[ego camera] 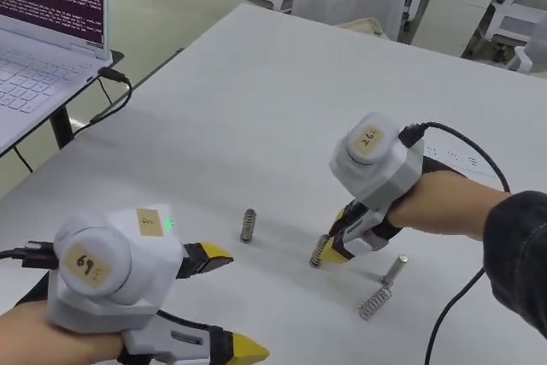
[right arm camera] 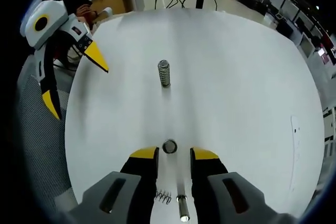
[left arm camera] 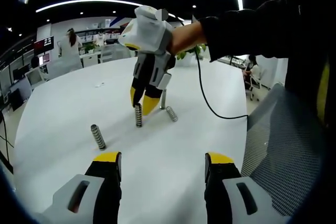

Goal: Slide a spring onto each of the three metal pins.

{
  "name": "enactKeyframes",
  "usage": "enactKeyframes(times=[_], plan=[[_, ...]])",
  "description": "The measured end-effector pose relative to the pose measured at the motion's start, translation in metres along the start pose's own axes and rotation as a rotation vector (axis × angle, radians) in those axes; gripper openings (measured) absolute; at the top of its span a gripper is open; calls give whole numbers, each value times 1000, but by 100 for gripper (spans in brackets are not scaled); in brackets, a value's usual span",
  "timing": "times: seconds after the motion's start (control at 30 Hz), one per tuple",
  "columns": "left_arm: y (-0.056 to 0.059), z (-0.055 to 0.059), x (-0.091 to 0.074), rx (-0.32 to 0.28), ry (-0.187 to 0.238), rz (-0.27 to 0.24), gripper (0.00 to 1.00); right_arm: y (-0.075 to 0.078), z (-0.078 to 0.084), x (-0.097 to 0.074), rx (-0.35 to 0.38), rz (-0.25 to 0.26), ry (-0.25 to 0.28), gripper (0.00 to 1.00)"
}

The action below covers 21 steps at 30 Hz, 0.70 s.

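Left gripper (left arm camera: 164,158) is nearest, jaws wide apart and empty, free to steady a pin if needed. The loose grey coil spring (ego camera: 373,303) lies on the white table (ego camera: 282,108) just beside the bare upright metal pin (ego camera: 395,269), the last pair to do, I reckon. Right gripper (right arm camera: 174,153) has jaws narrowly parted with nothing pinched, tips right at the top of the spring-covered upright pin (ego camera: 319,251). Push straight down its axis with no side load or it tips; the second spring-covered pin (ego camera: 248,225) stands beyond.

Springs and pins across the table (ego camera: 256,108).
One upright spring (ego camera: 248,225) stands centre; a second upright spring (ego camera: 319,250), right of it, sits at my right gripper (ego camera: 332,252). Further right stands a bare pin (ego camera: 395,269), a loose spring (ego camera: 374,303) lying just nearer. My left gripper (ego camera: 240,302) is near left, the laptop (ego camera: 43,49) far left.
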<state>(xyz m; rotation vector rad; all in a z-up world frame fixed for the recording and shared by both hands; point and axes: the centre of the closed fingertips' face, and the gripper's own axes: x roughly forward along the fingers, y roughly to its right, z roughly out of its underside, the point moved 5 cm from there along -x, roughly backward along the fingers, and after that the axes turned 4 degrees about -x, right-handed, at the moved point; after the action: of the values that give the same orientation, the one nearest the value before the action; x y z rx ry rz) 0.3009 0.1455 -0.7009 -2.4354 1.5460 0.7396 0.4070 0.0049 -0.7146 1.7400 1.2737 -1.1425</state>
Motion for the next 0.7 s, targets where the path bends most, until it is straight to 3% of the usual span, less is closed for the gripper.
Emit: enactKeyframes(times=[0.7], plan=[[9,-12,19,34,2,62,59,-16,1,-38,52,69,114,23]])
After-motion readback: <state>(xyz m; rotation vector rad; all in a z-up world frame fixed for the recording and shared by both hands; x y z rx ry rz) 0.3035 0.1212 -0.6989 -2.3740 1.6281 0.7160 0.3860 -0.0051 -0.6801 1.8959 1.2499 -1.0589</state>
